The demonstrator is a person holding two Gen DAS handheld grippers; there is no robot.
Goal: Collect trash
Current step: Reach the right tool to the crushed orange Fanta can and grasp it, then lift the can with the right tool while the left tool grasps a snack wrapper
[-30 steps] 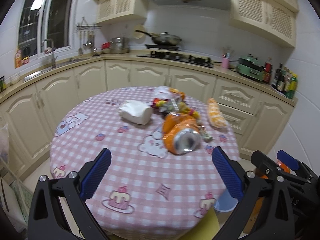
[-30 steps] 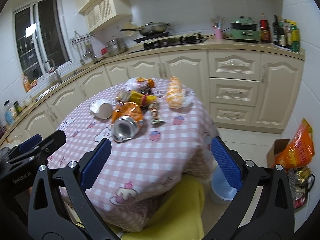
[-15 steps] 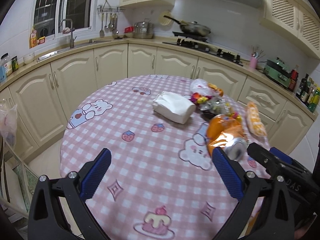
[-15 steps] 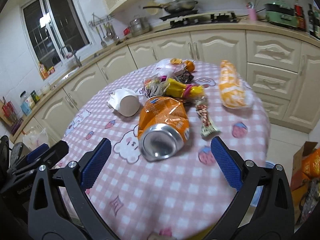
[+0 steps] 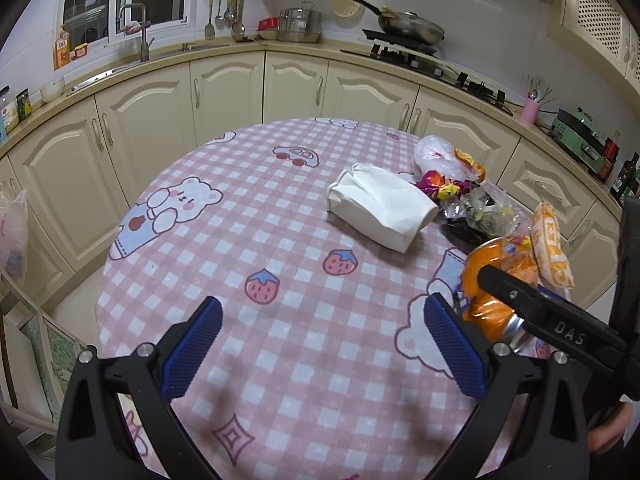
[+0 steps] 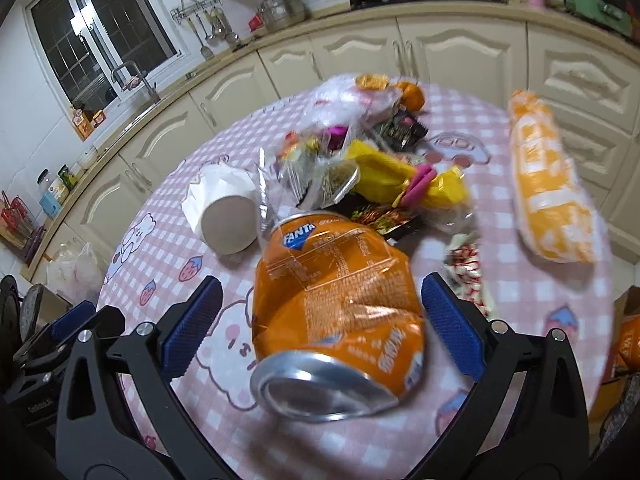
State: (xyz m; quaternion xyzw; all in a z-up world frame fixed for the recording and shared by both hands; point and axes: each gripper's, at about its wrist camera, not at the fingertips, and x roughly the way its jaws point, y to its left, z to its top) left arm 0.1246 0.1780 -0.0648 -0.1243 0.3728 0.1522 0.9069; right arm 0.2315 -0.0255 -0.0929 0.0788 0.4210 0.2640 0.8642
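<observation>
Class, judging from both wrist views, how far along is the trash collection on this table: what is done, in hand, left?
Done: nothing visibly collected. In hand: the right gripper is open around the crushed Fanta can, not yet closed. The left gripper is open over bare tablecloth. Left: white paper cup, wrappers, orange-checked bag.

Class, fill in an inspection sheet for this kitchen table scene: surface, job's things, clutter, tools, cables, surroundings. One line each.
Surface: round table under a pink checked cloth with bears and strawberries.
Job's things: crushed orange Fanta can lying on its side; white paper cup on its side beside it; heap of wrappers; orange-and-white bag lying apart.
Clutter: nothing seen beyond the trash.
Tools: right tool open, its fingers either side of the can, not yet closed on it; left tool open over bare cloth.
Cables: nothing seen.
Surroundings: cream cabinets, sink tap, wok on the hob.
</observation>
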